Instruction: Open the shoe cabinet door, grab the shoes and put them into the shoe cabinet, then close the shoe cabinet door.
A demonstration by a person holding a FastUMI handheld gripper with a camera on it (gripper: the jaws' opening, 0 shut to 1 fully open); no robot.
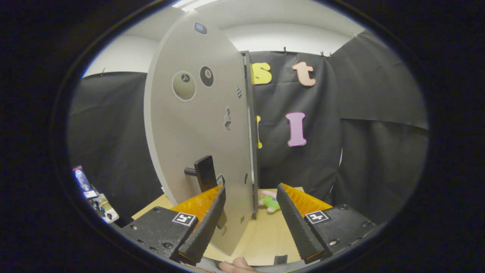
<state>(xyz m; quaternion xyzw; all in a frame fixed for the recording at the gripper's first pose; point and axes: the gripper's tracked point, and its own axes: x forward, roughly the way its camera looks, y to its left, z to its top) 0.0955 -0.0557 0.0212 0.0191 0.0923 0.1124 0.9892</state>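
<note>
The grey shoe cabinet door [197,125] stands swung out edge-on, rising ahead of my left finger [206,223]. Its dark handle [204,172] sticks out just above that finger. Stickers dot the door's face. My gripper [250,220] is open; the door's lower edge runs down between the fingers, close to the left one, and neither finger presses on it. Beyond the door's edge, on the wooden table [265,235], lies a small green and pink soft shoe or toy [269,201], partly hidden by the door and my right finger [295,223].
Black cloth walls close off the back and right. A cluttered stand with small items [94,197] sits off the table's left side. A fingertip of a hand [238,264] shows at the near table edge below my fingers.
</note>
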